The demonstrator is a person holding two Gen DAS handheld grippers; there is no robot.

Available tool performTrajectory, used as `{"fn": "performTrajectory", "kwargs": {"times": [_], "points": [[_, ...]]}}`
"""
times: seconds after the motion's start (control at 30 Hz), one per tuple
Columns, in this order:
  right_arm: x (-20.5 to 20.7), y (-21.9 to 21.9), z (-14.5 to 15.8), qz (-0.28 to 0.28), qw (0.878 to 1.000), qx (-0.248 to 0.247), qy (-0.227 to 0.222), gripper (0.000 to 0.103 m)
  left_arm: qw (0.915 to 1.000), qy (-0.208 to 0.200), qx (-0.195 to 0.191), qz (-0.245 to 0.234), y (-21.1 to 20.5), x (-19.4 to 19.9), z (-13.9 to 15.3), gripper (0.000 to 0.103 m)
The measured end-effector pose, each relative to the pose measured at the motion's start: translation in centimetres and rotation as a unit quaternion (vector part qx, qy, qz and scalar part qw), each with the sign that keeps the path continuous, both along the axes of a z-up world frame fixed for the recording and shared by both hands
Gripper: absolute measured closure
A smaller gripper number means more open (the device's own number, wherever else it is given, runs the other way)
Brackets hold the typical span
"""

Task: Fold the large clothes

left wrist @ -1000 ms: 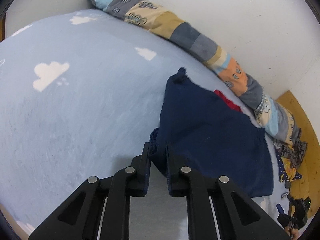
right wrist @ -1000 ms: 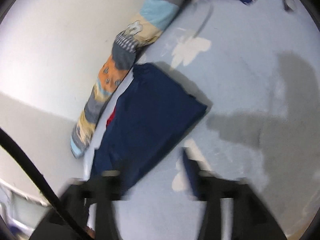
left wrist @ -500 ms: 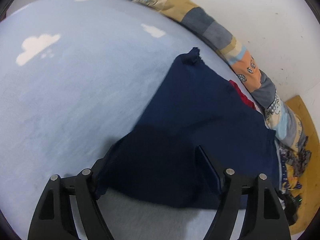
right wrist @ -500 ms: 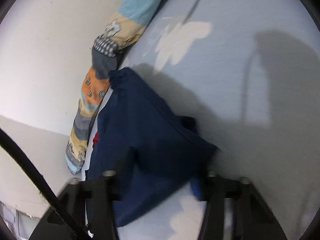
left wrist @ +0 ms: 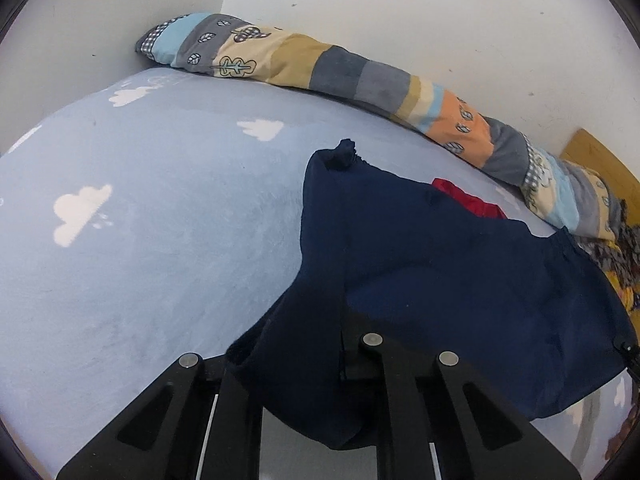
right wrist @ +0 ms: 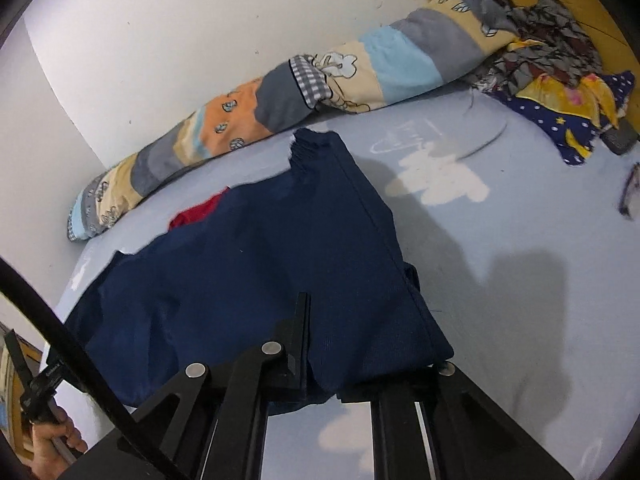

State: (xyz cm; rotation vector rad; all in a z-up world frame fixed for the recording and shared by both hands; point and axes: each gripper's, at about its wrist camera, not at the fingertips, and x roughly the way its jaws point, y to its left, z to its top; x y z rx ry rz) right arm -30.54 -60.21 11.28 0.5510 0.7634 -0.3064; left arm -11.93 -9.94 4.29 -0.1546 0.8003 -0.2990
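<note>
Both left tongs (left wrist: 304,364) and right tongs (right wrist: 324,364) pinch the dark navy cloth garment's (left wrist: 440,280) near edge; the left's are closing, so thick bunched fabric could slip free onto the cloud-print blue bed (left wrist: 140,260).

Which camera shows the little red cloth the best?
The left wrist view. There the red cloth peeks out clearly behind the far edge of the navy garment, in bright light. The right wrist view shows only a smaller, darker sliver of it at the garment's left edge.

We are seeing a patchwork bolster (left wrist: 360,76) lying along the white wall (left wrist: 440,12) | crumpled patterned clothes (right wrist: 560,80) sitting at the bolster's end | cloud-print sheet (left wrist: 140,240) spreading below the bolster
</note>
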Motion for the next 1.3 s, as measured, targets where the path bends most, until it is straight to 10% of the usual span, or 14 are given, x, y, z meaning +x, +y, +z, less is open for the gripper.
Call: {"fn": "performTrajectory", "kwargs": {"times": [0.17, 0.33, 0.47, 0.7, 0.9, 1.1, 1.3], "points": [[-4.4, -1.5, -3.0, -0.079, 0.988, 0.107, 0.082, 0.074, 0.9962, 0.047, 0.059, 0.043, 2.0, -0.2, -0.6, 0.058], [-10.2, -3.2, -2.6, -0.169, 0.97, 0.17, 0.039, 0.067, 0.9884, -0.001, 0.045, 0.145, 6.1, -1.4, 2.0, 0.056], [-5.5, 2.5, 1.4, -0.004, 0.995, 0.091, -0.027, 0.067, 0.9977, -0.038, -0.002, 0.055, 2.4, -2.8, 3.1, 0.056], [3.9, 15.7, -2.8, 0.255, 0.965, 0.058, 0.032, 0.07, 0.9817, -0.044, 0.077, -0.168, -6.7, -3.7, -1.7, 0.056], [3.7, 8.5, -6.7, 0.171, 0.977, 0.04, 0.119, 0.102, 0.9792, -0.043, 0.169, -0.105, -1.9, -0.5, -4.2, 0.056], [2.0, 0.4, -3.2, 0.02, 0.994, -0.007, 0.106, 0.092, 0.9995, -0.031, 0.003, -0.009, 1.3, 2.0, 0.3, 0.054], [9.4, 5.7, -2.1, 0.122, 0.991, -0.001, 0.05, 0.087, 0.9961, -0.062, 0.019, -0.061, -5.7, 4.6, 1.8, 0.035]]}}
